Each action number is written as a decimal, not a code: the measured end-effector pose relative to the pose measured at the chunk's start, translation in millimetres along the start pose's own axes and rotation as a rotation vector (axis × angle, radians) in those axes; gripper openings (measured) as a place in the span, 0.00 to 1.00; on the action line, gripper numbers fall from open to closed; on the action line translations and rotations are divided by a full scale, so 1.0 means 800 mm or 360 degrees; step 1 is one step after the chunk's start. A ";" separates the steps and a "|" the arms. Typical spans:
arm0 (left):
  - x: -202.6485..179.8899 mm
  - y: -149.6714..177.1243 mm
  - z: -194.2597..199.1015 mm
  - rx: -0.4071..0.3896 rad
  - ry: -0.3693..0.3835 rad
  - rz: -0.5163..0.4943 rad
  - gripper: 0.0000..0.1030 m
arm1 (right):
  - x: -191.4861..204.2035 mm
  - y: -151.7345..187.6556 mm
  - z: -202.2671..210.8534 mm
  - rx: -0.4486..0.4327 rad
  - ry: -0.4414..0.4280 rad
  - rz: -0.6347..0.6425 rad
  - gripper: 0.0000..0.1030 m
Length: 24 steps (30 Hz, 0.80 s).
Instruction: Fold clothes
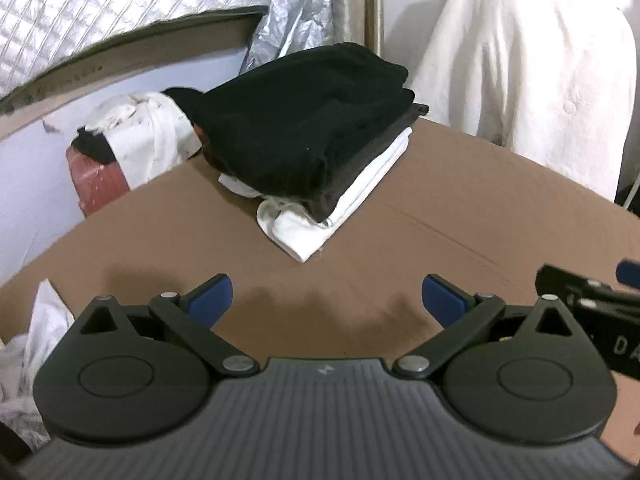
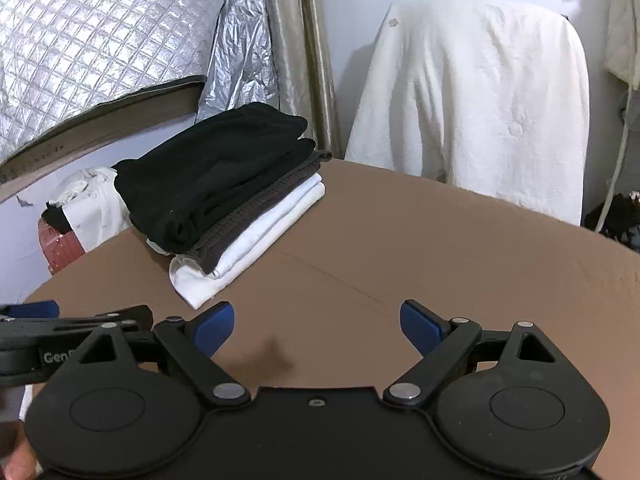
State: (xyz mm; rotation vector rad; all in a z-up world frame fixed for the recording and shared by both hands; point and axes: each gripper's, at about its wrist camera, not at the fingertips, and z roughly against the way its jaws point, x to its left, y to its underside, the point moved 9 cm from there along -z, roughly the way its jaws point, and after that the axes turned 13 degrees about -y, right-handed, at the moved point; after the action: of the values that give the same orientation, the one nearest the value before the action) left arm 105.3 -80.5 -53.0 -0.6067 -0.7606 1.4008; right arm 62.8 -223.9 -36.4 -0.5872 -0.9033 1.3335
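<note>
A stack of folded clothes [image 1: 308,140] sits at the far left of the brown table [image 1: 400,240]: black garments on top, a dark grey one under them, white ones at the bottom. The stack also shows in the right wrist view [image 2: 224,196]. My left gripper [image 1: 327,300] is open and empty, above the bare table short of the stack. My right gripper [image 2: 317,328] is open and empty, beside it to the right. The right gripper's tip shows at the right edge of the left wrist view [image 1: 600,296]. The left gripper shows at the left edge of the right wrist view [image 2: 60,320].
A white cloth [image 1: 28,344] lies crumpled at the table's near left edge. A red basket [image 1: 100,180] with white and black clothes stands beyond the table's left side. A chair draped in white fabric [image 2: 480,100] stands behind the table. Silver quilted sheeting [image 2: 100,40] covers the back wall.
</note>
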 end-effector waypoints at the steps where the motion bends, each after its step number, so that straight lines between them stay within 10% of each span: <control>1: 0.001 0.001 0.002 0.0007 0.0004 0.0013 1.00 | 0.000 0.002 0.003 0.0001 -0.0005 -0.0005 0.90; 24: -0.028 0.031 0.016 0.0154 -0.0099 -0.0075 1.00 | -0.042 0.060 0.053 -0.0016 0.0064 -0.0131 0.91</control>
State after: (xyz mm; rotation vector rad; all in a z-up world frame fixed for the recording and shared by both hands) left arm 79.3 -101.4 -66.7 -0.4694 -0.7472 1.4100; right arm 1.5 -254.2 -59.2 -0.5767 -0.8928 1.2399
